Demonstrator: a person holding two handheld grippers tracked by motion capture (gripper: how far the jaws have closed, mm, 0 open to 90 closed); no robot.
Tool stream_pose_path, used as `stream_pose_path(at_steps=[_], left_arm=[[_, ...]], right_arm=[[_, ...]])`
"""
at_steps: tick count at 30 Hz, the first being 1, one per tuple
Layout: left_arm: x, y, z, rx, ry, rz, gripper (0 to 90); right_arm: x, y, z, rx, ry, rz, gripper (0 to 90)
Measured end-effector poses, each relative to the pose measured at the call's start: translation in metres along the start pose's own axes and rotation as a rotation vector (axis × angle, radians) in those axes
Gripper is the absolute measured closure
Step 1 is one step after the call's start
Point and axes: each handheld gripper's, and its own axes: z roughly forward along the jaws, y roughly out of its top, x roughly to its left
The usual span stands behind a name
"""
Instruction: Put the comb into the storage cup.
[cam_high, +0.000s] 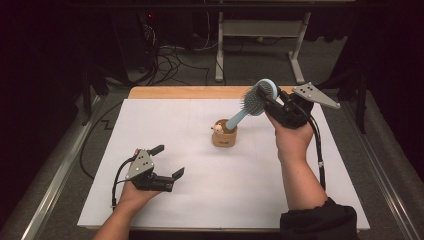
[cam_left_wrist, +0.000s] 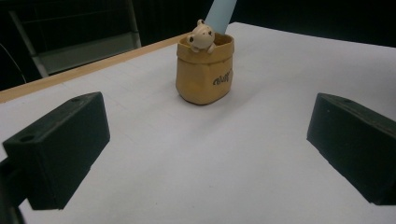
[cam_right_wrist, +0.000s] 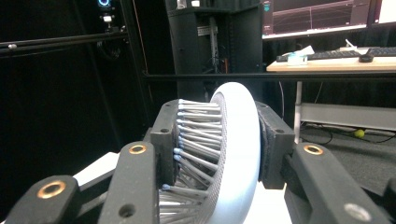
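The brush (cam_high: 257, 100) is held tilted above the far middle of the white sheet (cam_high: 225, 170), its head up and to the right, its pale blue handle slanting down into the pot (cam_high: 224, 135). The handle's lower end is hidden inside the pot, so whether it touches the bottom cannot be told; in the left gripper view the handle is cut off by the top edge, and the brush (cam_left_wrist: 219, 14) is seen there as a blue strip rising behind the pot's (cam_left_wrist: 204, 74) rim. In the right gripper view the brush (cam_right_wrist: 233, 154) head is seen edge-on and close, with bristles pointing left and the rounded back to the right, and its handle is lost below the frame. The right gripper (cam_high: 272, 102) is closed on the head, one pad pressed into the bristle tips and the other against the back. The pot, a tan sack-shaped holder, stands upright near the middle of the sheet, with a small cream figure (cam_left_wrist: 201, 36) at its rim beside the handle; its writing is too small to read. The left gripper (cam_high: 167, 161) is rested low at the near left, well apart from the pot, its jaws spread wide with nothing between them, bare sheet being seen in the gap.
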Motion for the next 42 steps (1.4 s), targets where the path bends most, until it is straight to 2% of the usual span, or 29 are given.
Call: stream_pose_path(at_steps=[19, 42], left_arm=[[0.001, 0.000, -0.001, -0.015, -0.002, -0.008, 0.0], [0.002, 0.000, -0.001, -0.016, -0.005, -0.010, 0.0]], right_arm=[[-0.001, -0.010, 0.017, 0.025, -0.005, 0.006, 59.9], [0.002, -0.034, 0.036, 0.066, -0.004, 0.015, 60.0]])
